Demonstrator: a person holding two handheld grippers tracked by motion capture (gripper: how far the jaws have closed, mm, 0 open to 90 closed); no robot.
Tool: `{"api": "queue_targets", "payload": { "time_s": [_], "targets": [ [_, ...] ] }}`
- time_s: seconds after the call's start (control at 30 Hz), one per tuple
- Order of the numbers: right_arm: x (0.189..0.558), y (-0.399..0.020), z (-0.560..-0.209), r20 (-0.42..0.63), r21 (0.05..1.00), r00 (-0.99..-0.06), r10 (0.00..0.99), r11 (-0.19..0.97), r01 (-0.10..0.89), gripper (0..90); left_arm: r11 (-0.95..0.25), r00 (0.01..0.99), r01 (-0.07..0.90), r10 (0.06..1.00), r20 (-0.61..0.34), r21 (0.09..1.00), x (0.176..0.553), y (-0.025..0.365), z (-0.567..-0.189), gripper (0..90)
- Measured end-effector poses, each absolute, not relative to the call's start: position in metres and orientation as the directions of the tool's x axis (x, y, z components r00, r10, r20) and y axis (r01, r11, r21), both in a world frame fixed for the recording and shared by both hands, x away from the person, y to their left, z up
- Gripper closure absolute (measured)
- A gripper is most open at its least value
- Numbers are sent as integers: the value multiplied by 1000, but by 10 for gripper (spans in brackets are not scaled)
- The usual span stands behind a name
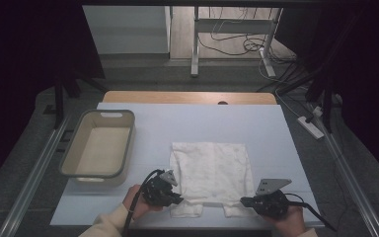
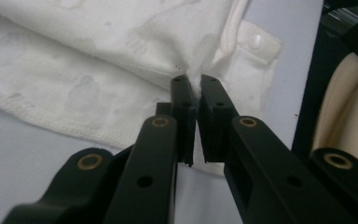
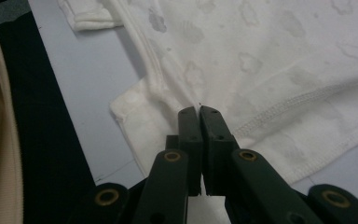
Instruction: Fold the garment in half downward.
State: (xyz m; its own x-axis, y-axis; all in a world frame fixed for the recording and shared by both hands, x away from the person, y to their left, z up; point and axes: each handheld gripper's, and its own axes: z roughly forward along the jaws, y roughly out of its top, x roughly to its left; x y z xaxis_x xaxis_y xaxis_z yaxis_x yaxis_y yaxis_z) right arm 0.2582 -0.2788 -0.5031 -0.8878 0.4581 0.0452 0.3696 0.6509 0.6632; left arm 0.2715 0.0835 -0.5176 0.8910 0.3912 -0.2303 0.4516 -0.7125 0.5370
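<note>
A white garment [image 1: 211, 170] with a faint pattern lies flat on the pale blue table cover, its two snap tabs toward the near edge. My left gripper [image 1: 176, 198] is shut on the garment's near left corner; in the left gripper view its jaws pinch a fold of the white fabric [image 2: 121, 60] at the tips of the left gripper [image 2: 194, 84], beside a snap tab [image 2: 255, 43]. My right gripper [image 1: 244, 201] is shut on the near right corner; the right gripper [image 3: 199, 111] view shows cloth [image 3: 270, 60] caught between the closed jaws.
A beige rectangular bin [image 1: 81, 168] stands open at the table's left. The blue cover [image 1: 187, 121] stretches behind the garment, with a wooden table edge [image 1: 187, 97] beyond. Metal rails run down both sides of the table, and cables lie on the floor at the back.
</note>
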Motion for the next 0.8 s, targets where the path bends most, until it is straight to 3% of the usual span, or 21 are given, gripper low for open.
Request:
{"api": "queue_targets", "payload": {
  "time_s": [0.43, 0.5, 0.6, 0.8],
  "targets": [
    [253, -282, -503, 65, 661, -896, 439, 654, 368, 869, -714, 895, 443, 380, -232, 541, 266, 83, -518, 826],
    [253, -282, -503, 62, 667, -896, 440, 650, 365, 836, -698, 889, 455, 389, -241, 553, 267, 83, -518, 772],
    [254, -283, -503, 55, 684, -892, 449, 634, 362, 675, -680, 883, 466, 399, -248, 566, 269, 85, -517, 581],
    [258, -284, -499, 97, 733, -870, 483, 556, 390, 557, -614, 857, 499, 454, -243, 612, 275, 90, -511, 463]
  ]
}}
